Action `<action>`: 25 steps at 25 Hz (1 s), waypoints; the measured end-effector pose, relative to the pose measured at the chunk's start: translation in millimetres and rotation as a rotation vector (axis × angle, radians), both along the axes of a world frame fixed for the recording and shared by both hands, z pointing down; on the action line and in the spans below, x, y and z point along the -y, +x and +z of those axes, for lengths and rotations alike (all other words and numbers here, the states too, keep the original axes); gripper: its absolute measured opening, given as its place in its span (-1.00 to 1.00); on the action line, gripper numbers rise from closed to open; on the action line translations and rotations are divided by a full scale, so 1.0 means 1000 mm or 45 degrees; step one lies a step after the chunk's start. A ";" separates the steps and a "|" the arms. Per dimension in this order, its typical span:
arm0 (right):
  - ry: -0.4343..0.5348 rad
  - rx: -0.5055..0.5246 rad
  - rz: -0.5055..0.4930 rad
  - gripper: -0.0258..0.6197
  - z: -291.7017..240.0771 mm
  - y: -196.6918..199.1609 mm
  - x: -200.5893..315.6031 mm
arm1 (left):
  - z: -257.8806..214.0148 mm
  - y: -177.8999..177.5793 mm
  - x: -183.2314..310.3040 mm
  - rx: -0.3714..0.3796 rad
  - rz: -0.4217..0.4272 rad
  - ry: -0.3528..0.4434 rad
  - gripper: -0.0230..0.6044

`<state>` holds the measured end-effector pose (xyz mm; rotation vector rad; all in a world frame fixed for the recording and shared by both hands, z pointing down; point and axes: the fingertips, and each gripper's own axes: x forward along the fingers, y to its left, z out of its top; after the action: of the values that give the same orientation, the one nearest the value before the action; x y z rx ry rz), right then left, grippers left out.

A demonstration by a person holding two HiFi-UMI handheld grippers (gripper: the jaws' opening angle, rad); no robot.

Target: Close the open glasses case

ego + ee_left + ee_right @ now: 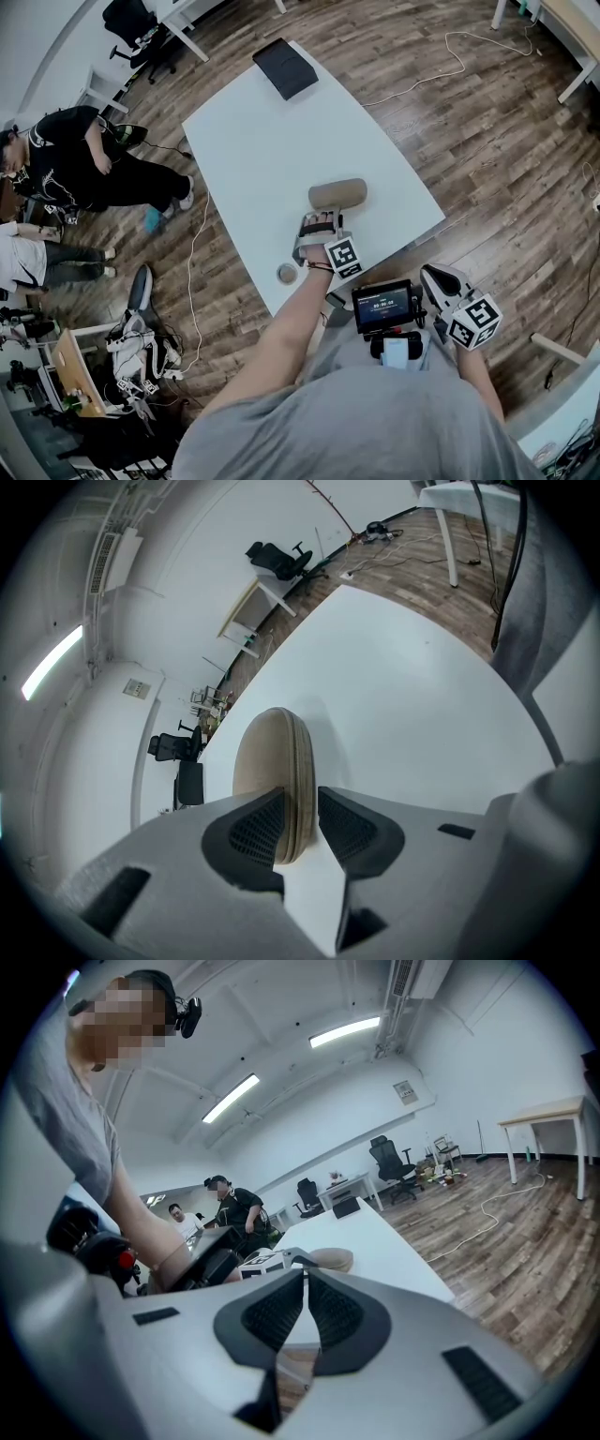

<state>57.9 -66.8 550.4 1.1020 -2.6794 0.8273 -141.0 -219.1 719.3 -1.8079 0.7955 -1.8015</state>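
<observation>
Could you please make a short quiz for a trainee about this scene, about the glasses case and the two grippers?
1. Multiple choice: what stands between the jaws of the left gripper?
A) the glasses case
B) a roll of tape
C) nothing

2. True or false: the right gripper is holding the glasses case.

3. Fill in the word: in the left gripper view the two halves of the glasses case meet along one seam, so the case is ____.

Key: 1 A; 2 false, its jaws are together with nothing between them; 3 closed.
</observation>
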 end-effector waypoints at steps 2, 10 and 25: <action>-0.001 0.000 -0.001 -0.82 -0.003 -0.001 0.000 | -0.001 -0.001 0.000 0.002 0.001 0.000 -0.54; -0.007 0.007 -0.003 -0.82 -0.002 -0.001 -0.001 | -0.005 -0.001 0.004 -0.036 -0.016 0.013 -0.54; 0.038 0.067 -0.062 -0.82 -0.004 -0.010 0.005 | -0.064 0.010 -0.044 -0.935 -0.276 -0.073 -0.55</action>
<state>47.7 -72.1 546.8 1.0305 -2.7586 0.8212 -131.4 -175.1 655.7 -2.5402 1.2461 -1.2526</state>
